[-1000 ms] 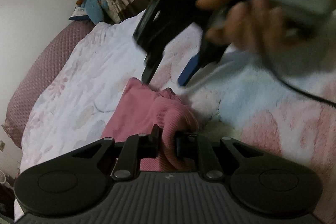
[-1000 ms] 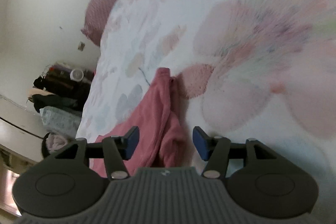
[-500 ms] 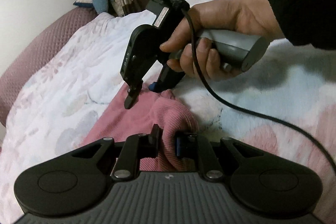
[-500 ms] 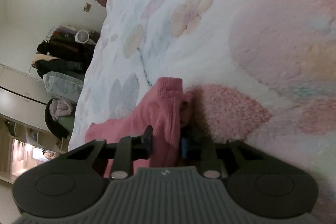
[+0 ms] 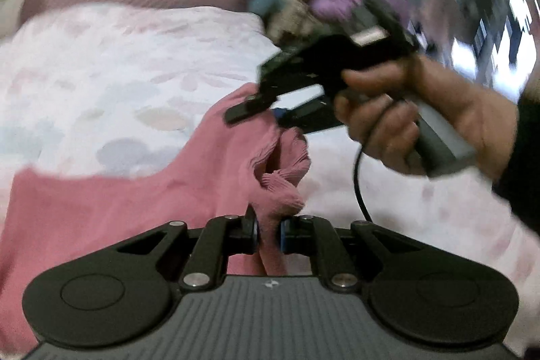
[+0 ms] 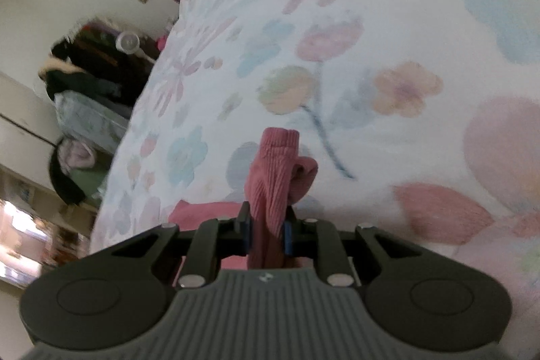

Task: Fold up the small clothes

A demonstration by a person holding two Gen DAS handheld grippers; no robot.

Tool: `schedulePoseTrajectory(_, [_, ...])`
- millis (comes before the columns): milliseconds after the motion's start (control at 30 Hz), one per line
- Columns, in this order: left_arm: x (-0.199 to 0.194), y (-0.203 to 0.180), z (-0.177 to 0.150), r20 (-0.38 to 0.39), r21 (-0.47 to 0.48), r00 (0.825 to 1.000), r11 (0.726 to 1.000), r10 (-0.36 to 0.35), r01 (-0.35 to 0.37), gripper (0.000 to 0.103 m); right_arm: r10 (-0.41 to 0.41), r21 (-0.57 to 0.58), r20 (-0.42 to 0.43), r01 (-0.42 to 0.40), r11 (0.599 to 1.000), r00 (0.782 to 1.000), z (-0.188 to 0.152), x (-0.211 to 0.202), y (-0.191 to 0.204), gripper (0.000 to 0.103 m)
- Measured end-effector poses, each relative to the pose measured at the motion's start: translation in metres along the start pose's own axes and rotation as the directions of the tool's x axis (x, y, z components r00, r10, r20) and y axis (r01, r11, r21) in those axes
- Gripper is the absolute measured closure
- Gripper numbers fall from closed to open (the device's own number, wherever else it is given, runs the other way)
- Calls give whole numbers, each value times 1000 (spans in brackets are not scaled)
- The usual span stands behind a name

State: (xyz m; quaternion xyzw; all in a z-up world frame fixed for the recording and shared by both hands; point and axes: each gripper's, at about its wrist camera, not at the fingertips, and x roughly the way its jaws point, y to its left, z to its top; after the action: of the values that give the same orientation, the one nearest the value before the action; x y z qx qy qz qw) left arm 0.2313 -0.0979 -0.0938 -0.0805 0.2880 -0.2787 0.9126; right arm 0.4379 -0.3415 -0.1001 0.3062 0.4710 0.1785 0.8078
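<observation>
left gripper (image 5: 269,233): jaws closing on pink garment (image 5: 141,194), cloth trailing to 9 o'clock | right gripper (image 6: 266,233): jaws closing, pinching its ribbed cuff (image 6: 278,154), at 12 o'clock

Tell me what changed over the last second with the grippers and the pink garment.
The right gripper, open a second ago, closed on the pink ribbed knit garment's edge. Both grippers lifted that edge off the floral bedspread. The left gripper stayed clamped on the garment; most of it still lies on the bed.

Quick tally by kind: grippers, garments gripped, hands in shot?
Grippers: 2, left gripper and right gripper, jaws closing on fabric.
Garments gripped: 1, pink garment.
Hands in shot: 1, hand holding the right gripper.
Total: 4
</observation>
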Motion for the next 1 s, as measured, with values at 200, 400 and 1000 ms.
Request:
schedulePoseTrajectory(200, [-45, 75, -1, 62, -292, 998, 956, 0, 18, 95, -147, -113, -43, 142, 983, 988, 10, 25, 91, 90])
schedulePoseTrajectory(400, [-69, 141, -26, 74, -491, 996, 871, 45, -3, 95, -242, -199, -107, 217, 956, 965, -3, 83, 156, 90])
schedulePoseTrajectory(1000, [-121, 212, -73, -108, -646, 985, 744, 136, -173, 81, -225, -264, -129, 185, 947, 966, -50, 186, 226, 70])
